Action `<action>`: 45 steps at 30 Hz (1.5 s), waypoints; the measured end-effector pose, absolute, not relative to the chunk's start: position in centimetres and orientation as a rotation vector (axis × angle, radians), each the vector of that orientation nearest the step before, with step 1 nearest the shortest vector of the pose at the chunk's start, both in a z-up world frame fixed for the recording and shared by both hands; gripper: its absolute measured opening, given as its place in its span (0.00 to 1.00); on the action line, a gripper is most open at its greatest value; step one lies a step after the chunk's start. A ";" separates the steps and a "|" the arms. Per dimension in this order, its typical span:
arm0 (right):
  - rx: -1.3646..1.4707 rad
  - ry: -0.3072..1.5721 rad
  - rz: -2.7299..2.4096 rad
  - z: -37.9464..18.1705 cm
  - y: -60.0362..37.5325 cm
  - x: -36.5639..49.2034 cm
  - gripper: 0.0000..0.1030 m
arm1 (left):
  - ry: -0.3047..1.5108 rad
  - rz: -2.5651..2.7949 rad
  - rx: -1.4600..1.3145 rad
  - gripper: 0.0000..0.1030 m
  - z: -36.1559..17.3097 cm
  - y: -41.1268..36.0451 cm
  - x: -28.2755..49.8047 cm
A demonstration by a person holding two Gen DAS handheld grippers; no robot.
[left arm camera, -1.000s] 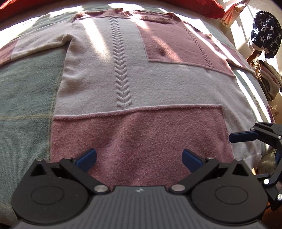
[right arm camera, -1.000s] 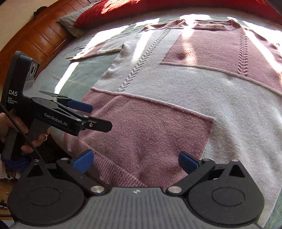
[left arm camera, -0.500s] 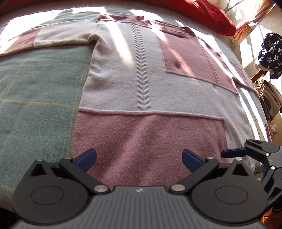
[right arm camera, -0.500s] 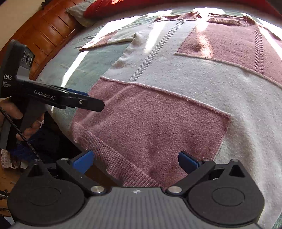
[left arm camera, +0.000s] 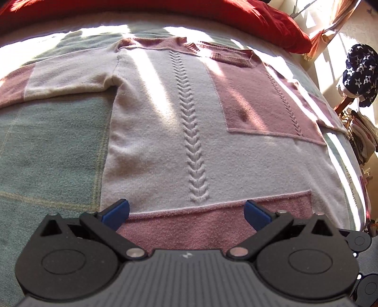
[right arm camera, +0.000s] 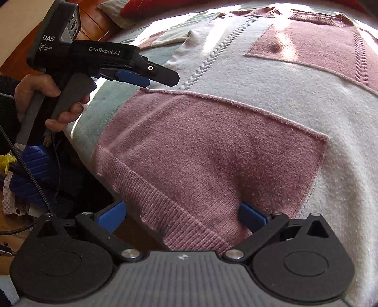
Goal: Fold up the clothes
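— Two grippers over one garment; how do they stand?

— The left gripper (left arm camera: 186, 213) has its blue pads spread wide and holds nothing. It hovers above the sweater (left arm camera: 212, 146), over the seam where the white body meets the pink lower panel, near the garment's left edge.

— And the other?

— The right gripper (right arm camera: 182, 216) is spread just as wide, with the ribbed hem (right arm camera: 165, 212) of the sweater lying between its two blue fingers (right arm camera: 111, 216). The right-hand pad is partly hidden behind the knit; whether it touches the fabric cannot be told. Nothing is clamped.

— Where does the sweater lie?

— Flat and face up on a pale green checked bedspread (left arm camera: 47, 153), neckline far from the cameras, one sleeve (left arm camera: 59, 75) stretched out sideways. Its hem hangs just over the near edge of the bed. Bands of sunlight cross it.

— Anything else?

— A red pillow (left arm camera: 236, 14) sits past the collar. In the right wrist view a hand (right arm camera: 42, 99) grips the left tool's handle, beside the wooden bed frame (right arm camera: 94, 23). A dark star-patterned cloth (left arm camera: 360, 73) hangs at the room's right.
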State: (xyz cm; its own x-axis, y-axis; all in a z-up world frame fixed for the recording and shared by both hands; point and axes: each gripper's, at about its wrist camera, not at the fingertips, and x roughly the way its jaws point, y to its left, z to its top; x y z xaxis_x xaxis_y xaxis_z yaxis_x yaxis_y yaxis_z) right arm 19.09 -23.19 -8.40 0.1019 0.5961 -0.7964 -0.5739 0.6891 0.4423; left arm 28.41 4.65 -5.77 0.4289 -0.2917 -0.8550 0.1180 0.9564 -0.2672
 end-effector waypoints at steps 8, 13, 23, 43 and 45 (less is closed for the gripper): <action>0.050 1.205 0.838 -8.5 -23.3 19.6 1.00 | 1.091 -0.193 -0.243 0.99 -8.0 6.2 32.6; 0.068 1.193 0.792 -7.2 -23.6 19.9 1.00 | 1.068 -0.206 -0.173 0.99 -5.8 4.9 31.1; 0.060 1.100 0.502 -6.3 -30.1 24.4 1.00 | 1.146 -0.284 -0.156 0.99 -7.9 1.5 27.0; -0.045 1.132 0.281 -9.4 -34.2 23.8 1.00 | 1.145 -0.288 -0.065 0.99 -9.1 0.6 26.6; -0.056 1.122 0.284 -9.4 -34.1 23.6 1.00 | 1.142 -0.285 -0.045 0.99 -9.1 0.3 26.4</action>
State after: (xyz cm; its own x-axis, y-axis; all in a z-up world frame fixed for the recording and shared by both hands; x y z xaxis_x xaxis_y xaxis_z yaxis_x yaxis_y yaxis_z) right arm 23.64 -34.11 -9.38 0.4020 0.1967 -0.8943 -0.2528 0.9625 0.0980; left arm 26.45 0.32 -9.10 0.3840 -0.2466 -0.8898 0.2005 0.9630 -0.1803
